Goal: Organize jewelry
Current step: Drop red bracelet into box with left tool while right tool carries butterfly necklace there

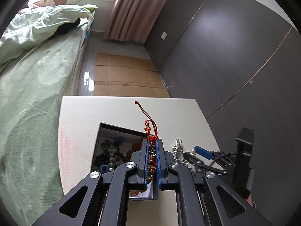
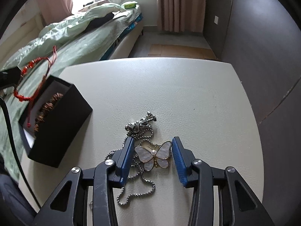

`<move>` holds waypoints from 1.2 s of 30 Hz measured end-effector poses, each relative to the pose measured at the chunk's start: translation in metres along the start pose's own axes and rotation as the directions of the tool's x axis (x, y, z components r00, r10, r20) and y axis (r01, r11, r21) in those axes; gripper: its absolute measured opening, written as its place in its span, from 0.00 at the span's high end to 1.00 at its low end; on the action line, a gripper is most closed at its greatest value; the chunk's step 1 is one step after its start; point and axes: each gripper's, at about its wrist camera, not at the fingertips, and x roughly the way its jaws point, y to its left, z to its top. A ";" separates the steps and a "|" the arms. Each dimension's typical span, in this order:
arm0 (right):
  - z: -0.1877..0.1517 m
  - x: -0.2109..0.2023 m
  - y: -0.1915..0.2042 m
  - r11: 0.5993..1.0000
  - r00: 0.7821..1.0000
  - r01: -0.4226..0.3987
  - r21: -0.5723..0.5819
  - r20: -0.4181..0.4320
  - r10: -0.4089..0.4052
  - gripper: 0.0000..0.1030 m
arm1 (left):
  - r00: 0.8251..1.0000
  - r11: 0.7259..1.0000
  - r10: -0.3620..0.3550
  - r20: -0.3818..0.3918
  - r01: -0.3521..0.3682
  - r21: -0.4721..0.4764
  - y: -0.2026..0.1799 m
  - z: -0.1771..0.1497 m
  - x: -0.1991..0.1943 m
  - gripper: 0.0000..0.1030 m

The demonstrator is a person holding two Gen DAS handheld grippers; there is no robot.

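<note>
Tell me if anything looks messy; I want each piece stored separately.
The butterfly pendant lies on the ball chain of the silver figure pendant, loose on the table, so they could tangle.

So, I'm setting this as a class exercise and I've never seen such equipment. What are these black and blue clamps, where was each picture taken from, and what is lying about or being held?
There is no robot here: a person holds a two-finger gripper in each hand, and a camera on each looks along its fingers. The left gripper is shut on a red cord bracelet, held above an open black box that already has beaded bracelets inside. The right-wrist view shows the right gripper, open, its fingers either side of a butterfly pendant. A silver chain with a metal figure charm lies beside it on the white table. Behind is a bed.
</note>
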 end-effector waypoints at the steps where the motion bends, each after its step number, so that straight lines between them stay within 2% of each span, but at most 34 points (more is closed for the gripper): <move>1: 0.001 -0.003 -0.002 1.000 1.000 -0.009 0.011 0.008 0.009 0.59 | 1.000 1.000 0.001 0.004 -0.001 -0.006 0.003 0.001 -0.002 0.93; 8: 0.005 -0.033 0.002 0.995 0.995 -0.074 0.066 0.075 0.069 0.59 | 1.000 0.999 0.016 -0.001 -0.016 -0.030 0.017 0.001 -0.009 0.93; 14: 0.011 -0.050 0.020 0.991 0.985 -0.117 0.059 0.132 0.108 0.59 | 0.996 0.996 0.051 -0.077 -0.056 -0.062 0.031 -0.001 -0.001 0.92; 16: 0.015 -0.054 0.029 0.989 0.980 -0.141 0.054 0.147 0.132 0.59 | 0.995 0.996 0.048 -0.084 -0.054 -0.072 0.035 -0.002 -0.003 0.87; 17: 0.017 -0.054 0.033 0.986 0.978 -0.155 0.053 0.152 0.146 0.59 | 0.996 0.996 0.043 -0.080 -0.049 -0.078 0.037 -0.002 -0.005 0.76; 18: 0.018 -0.055 0.039 0.983 0.973 -0.177 0.052 0.158 0.167 0.59 | 0.997 0.996 0.038 -0.068 -0.044 -0.083 0.038 -0.002 -0.009 0.58; 20: 0.021 -0.056 0.047 0.977 0.966 -0.209 0.048 0.167 0.199 0.59 | 0.999 0.995 0.036 -0.034 -0.039 -0.089 0.042 -0.002 -0.018 0.42; 23: 0.025 -0.054 0.061 0.967 0.956 -0.251 0.042 0.170 0.241 0.59 | 0.999 0.994 0.034 -0.008 -0.034 -0.106 0.049 -0.002 -0.029 0.42; 31: 0.037 -0.049 0.096 0.950 0.937 -0.312 0.009 0.166 0.306 0.59 | 0.998 0.987 0.055 0.004 -0.053 -0.149 0.070 -0.005 -0.040 0.42; 36: 0.050 -0.039 0.109 0.937 0.929 -0.349 0.011 0.139 0.344 0.59 | 0.998 0.981 0.060 0.021 -0.055 -0.186 0.085 -0.003 -0.046 0.41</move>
